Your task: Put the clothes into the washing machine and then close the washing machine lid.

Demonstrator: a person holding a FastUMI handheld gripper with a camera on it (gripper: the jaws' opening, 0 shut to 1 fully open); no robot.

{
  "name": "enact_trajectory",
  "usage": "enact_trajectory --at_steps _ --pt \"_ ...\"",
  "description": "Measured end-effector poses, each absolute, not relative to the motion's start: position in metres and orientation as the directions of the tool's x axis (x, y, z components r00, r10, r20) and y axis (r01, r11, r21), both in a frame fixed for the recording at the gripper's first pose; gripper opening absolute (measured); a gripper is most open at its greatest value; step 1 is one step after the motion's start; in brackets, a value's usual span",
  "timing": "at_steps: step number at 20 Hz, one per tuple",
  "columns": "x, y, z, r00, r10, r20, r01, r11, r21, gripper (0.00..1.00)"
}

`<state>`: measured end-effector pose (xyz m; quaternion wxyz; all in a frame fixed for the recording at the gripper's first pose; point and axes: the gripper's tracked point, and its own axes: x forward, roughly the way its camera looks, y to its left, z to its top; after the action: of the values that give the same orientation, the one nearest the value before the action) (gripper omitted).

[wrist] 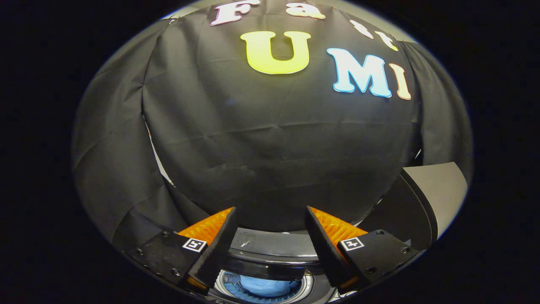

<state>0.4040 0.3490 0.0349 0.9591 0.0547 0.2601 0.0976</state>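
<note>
Jaws [270, 219] spread wide, empty, blue clothes [263, 286] in washing machine [270, 245], partly hidden

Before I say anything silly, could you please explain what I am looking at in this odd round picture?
The camera rides on a hand-held gripper and looks forward along its two fingers, which stand apart with nothing between them. A person carries this tool; there is no robot arm. Below and between the fingers you look down into a top-loading washing machine, where a blue garment already lies in the drum. The grey panel beyond the right-hand finger is the raised lid, not yet closed. Behind everything hangs the black cloth wall of the booth.
</note>
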Motion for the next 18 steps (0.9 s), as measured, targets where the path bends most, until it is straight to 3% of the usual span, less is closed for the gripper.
enact_trajectory --at_steps 18 --pt "0.332 0.358 0.018 0.881 0.218 -0.42 -0.161 0.973 0.167 0.99"
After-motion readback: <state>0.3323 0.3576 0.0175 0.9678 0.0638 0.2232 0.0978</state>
